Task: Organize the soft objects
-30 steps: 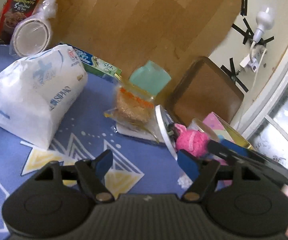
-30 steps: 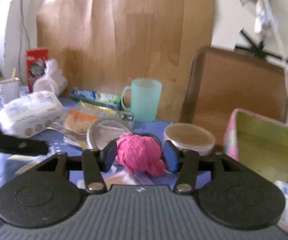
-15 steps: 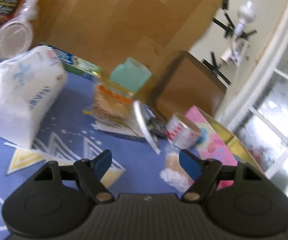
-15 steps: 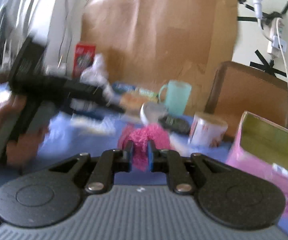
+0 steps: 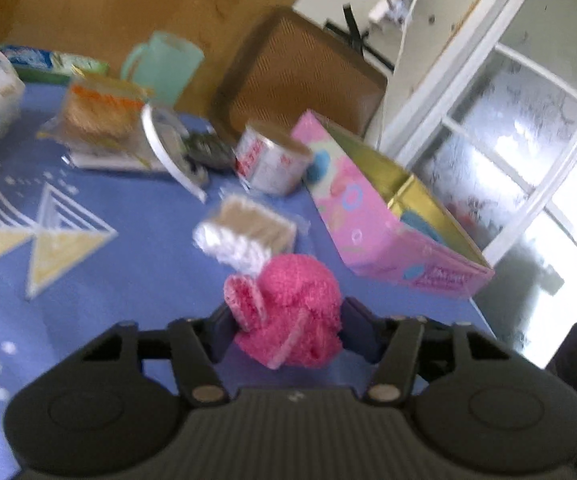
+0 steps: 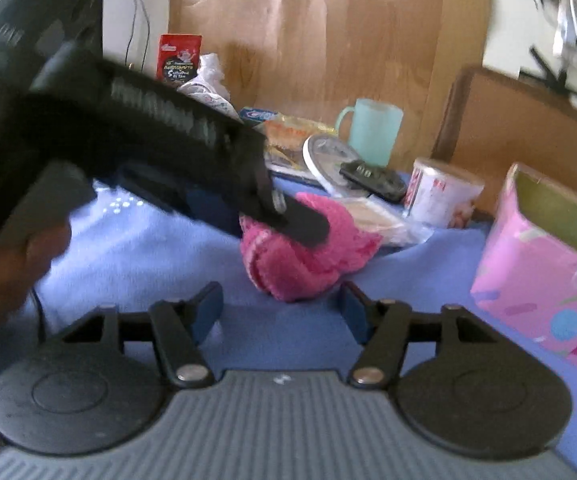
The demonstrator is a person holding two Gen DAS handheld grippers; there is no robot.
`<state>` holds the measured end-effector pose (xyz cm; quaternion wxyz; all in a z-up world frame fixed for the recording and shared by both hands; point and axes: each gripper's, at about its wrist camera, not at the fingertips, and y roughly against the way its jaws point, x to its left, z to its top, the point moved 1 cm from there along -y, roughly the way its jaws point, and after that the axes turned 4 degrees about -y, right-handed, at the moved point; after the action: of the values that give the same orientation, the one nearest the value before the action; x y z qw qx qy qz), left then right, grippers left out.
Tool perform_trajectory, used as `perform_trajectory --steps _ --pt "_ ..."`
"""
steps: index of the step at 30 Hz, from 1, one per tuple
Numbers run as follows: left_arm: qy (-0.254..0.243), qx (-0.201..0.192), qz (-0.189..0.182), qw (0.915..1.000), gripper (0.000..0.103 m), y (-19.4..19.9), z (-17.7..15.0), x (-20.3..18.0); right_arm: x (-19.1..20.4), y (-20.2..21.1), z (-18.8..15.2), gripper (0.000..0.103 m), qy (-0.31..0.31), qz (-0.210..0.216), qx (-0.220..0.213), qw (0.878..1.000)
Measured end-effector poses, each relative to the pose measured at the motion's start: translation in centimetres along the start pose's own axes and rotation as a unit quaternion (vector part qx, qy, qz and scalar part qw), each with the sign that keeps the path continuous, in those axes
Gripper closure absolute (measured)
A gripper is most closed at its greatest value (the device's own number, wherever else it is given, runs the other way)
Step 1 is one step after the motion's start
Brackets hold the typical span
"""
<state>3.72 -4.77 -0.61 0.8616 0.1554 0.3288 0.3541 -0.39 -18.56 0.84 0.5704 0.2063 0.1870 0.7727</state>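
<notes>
Between the two fingers of my left tongs (image 5: 286, 332) sits the pink fluffy toy (image 5: 288, 316), low on the blue tabletop (image 5: 136, 280), and the jaws are closing on it; the pads look to be touching its sides, so I read it as gripped, though blur keeps me from being certain how firmly. From the right wrist view the left tongs (image 6: 288, 220) reach in from the left with one finger laid across the top of the toy (image 6: 308, 256). My right tongs (image 6: 280, 312) stand released just short of it, jaws opening with nothing between them, the toy lying just beyond their tips. I judge this to be a handover: the right side lets go so the left can take the load.

Nearby on the right stands the pink box (image 5: 388, 232), its lid off and its gold inside showing, which I take for the place where soft things belong. A packet of cotton swabs (image 5: 244, 232) lies just behind the toy, a small tin (image 5: 272, 164) further back.

As for the toy, it is a rounded, bright pink lump of shaggy yarn or plush with paler pink bands on one side, and it looks squashy enough to give under the pads.
</notes>
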Motion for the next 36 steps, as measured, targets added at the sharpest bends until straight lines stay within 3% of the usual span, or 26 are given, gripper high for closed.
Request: perform_trajectory --steps 1,5,9,11,12,13,15,17,22,27,32,34,36 --pt "-0.004 -0.002 0.006 1.0 0.048 -0.1 0.1 -0.4 -0.4 -0.1 0.2 0.067 -0.014 -0.007 -0.003 1.0" --pt "-0.049 -0.025 -0.015 0.9984 0.048 0.1 2.1 -3.5 -1.8 2.3 0.1 0.068 -0.051 -0.042 -0.08 0.995" --pt "-0.096 -0.047 -0.053 0.9929 0.046 -1.3 5.6 -7.9 -3.1 5.4 0.4 0.068 -0.055 -0.124 -0.175 0.975" --pt "-0.126 -0.059 -0.063 0.9882 0.032 -2.8 7.2 -10.4 -4.4 5.8 0.9 0.068 -0.061 -0.172 -0.196 0.964" --pt "-0.142 -0.066 -0.062 0.9857 0.016 -3.6 7.6 -11.5 -5.2 5.6 1.2 0.068 -0.062 -0.205 -0.2 0.956" --pt "-0.156 -0.075 -0.053 0.9835 0.008 -4.4 7.8 -12.5 -6.2 5.1 1.5 0.066 -0.063 -0.228 -0.2 0.951" --pt "-0.169 -0.074 -0.028 0.9824 0.01 -6.2 7.6 -13.5 -8.4 3.1 1.9 0.054 -0.066 -0.264 -0.161 0.949" --pt "-0.154 -0.053 -0.011 0.9866 0.016 -7.4 7.2 -13.1 -10.1 2.3 1.8 0.053 -0.088 -0.287 -0.14 0.944" --pt "-0.104 -0.052 0.004 0.9932 0.019 -6.2 6.2 -9.4 -10.1 3.9 0.7 0.053 -0.115 -0.272 -0.169 0.94" --pt "-0.027 -0.074 0.041 0.9961 0.019 -2.3 5.3 -3.5 -8.1 3.4 0.5 0.053 -0.114 -0.218 -0.18 0.952" --pt "0.055 -0.089 0.09 0.9904 0.019 1.0 3.8 2.4 -5.5 0.9 1.7 0.049 -0.087 -0.113 -0.12 0.982" --pt "0.067 -0.096 0.111 0.9868 0.019 2.1 3.2 4.0 -4.4 -0.8 2.5 0.04 -0.087 -0.087 -0.087 0.989" --pt "0.075 -0.104 0.128 0.9835 0.019 3.2 2.5 5.4 -3.6 -2.6 3.3 0.038 -0.094 -0.069 -0.06 0.991"
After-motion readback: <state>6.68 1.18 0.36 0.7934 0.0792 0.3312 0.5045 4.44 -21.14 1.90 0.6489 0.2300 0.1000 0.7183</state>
